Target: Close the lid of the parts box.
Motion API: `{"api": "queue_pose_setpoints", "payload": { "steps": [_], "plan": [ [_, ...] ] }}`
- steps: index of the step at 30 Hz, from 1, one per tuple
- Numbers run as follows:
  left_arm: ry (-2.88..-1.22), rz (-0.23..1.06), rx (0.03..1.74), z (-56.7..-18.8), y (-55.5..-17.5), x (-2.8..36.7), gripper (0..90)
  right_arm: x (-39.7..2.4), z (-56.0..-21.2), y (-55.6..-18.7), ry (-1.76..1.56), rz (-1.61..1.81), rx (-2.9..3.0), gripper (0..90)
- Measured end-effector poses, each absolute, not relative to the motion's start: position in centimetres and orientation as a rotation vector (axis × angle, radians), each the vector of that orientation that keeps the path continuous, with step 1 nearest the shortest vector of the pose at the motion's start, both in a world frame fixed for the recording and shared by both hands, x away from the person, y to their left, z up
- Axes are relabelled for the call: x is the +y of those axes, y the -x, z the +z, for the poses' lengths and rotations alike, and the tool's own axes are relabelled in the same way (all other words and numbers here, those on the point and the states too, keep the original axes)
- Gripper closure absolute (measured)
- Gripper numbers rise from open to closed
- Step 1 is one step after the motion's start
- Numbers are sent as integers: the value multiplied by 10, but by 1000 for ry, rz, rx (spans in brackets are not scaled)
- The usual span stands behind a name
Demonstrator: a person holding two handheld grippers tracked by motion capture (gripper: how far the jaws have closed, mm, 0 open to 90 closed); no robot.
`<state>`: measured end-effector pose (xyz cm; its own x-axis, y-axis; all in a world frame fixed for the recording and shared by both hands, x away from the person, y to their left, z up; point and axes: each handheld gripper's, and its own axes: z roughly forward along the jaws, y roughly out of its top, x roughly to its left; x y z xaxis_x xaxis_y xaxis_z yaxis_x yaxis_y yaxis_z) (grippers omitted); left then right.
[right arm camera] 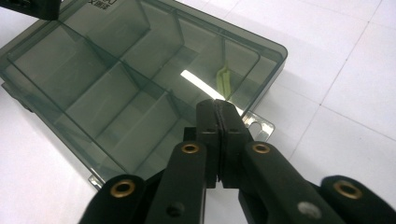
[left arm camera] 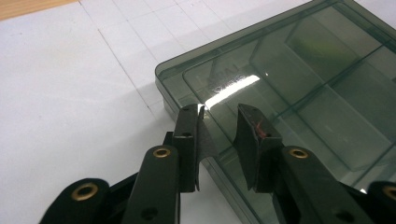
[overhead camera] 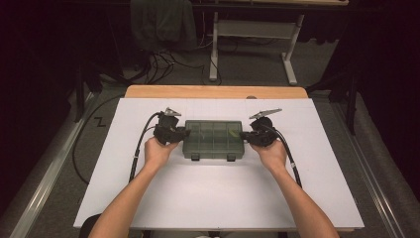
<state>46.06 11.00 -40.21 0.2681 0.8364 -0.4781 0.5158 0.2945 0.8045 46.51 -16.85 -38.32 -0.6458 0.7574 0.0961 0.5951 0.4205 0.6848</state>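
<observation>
Lying between left gripper (overhead camera: 184, 133) and right gripper (overhead camera: 243, 135): organizer box (overhead camera: 214, 139).

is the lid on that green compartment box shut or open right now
Shut. The lid of the compartment box lies flat over the dividers, flush with its edges in both gripper views, and both front latches sit down against the front wall.

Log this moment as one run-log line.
left gripper: open, jaws at box end | right gripper: shut, at opposite end | compartment box: lid closed, flat on table
</observation>
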Motion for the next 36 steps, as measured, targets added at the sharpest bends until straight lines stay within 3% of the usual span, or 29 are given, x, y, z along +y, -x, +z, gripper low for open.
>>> {"api": "queue_pose_setpoints", "payload": {
  "steps": [19,36],
  "plan": [
    [-1333,368,1350,-386,-450,118,540,-180,-375,-460,-1192,1070,2425,830],
    [-1334,377,1303,-374,-438,120,503,-187,-370,-452,-1172,1079,2418,795]
  ]
}}
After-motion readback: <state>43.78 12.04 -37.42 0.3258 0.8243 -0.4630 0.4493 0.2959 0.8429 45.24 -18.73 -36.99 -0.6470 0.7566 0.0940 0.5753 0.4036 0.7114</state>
